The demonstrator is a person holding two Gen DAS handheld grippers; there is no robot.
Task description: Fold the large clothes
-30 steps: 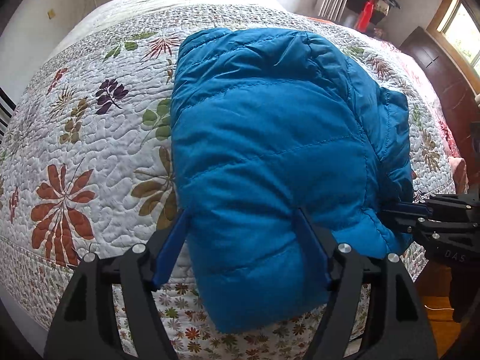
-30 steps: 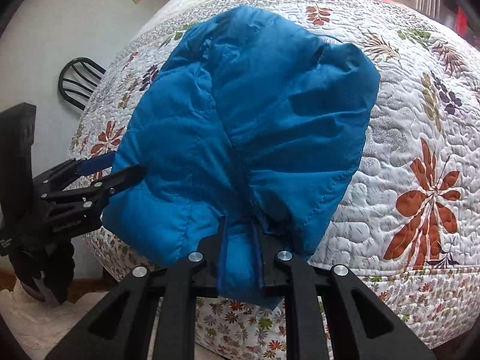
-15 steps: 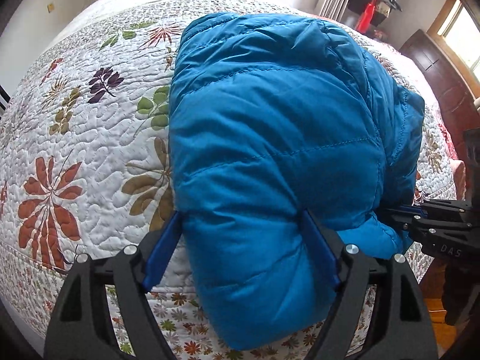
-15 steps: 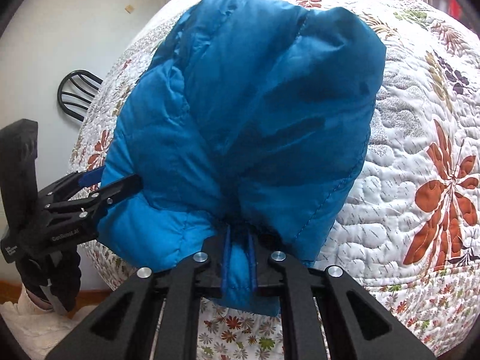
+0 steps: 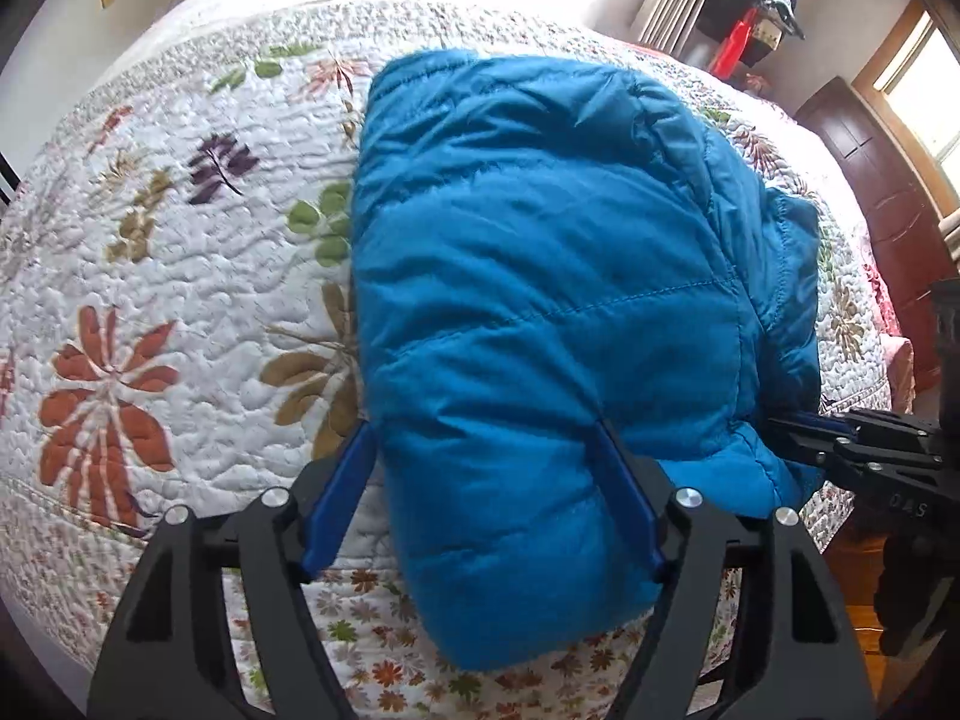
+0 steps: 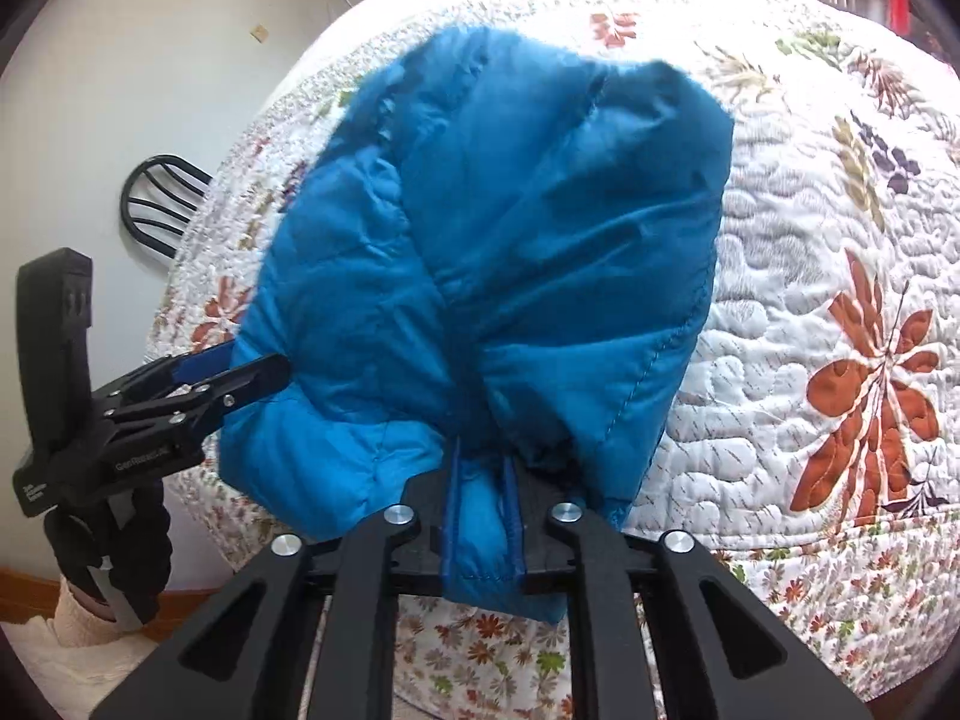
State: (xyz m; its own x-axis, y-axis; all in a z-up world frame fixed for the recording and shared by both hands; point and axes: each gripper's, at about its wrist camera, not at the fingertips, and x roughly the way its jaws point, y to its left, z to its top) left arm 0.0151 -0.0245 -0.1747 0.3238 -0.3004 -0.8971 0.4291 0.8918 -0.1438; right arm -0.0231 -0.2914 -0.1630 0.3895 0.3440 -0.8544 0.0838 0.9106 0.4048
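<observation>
Left wrist view shows the bed (image 5: 150,276) filling almost the whole picture, covered by a white quilt (image 5: 198,240) with printed leaves and flowers in orange, green and purple. On the quilt lies the blue puffer jacket (image 5: 540,300), folded into a thick bundle near the bed's front edge, with its near end hanging a little over that edge. The jacket hides the middle of the quilt. Behind the bed there are a pale wall, a dark wooden piece of furniture (image 5: 870,180) at the right, a bright window and a red object (image 5: 735,45) in the far corner.

The left gripper (image 5: 486,468) has its jaws wide apart, one blue finger on each side of the jacket's near end; they are around the bundle and do not squeeze it. In the right wrist view, the right gripper (image 6: 483,510) has its jaws close together and pinches a narrow fold of the blue jacket (image 6: 510,252) between them. At the left of this view stands a black chair back (image 6: 159,198) against the wall, and a strip of wooden floor is below.
</observation>
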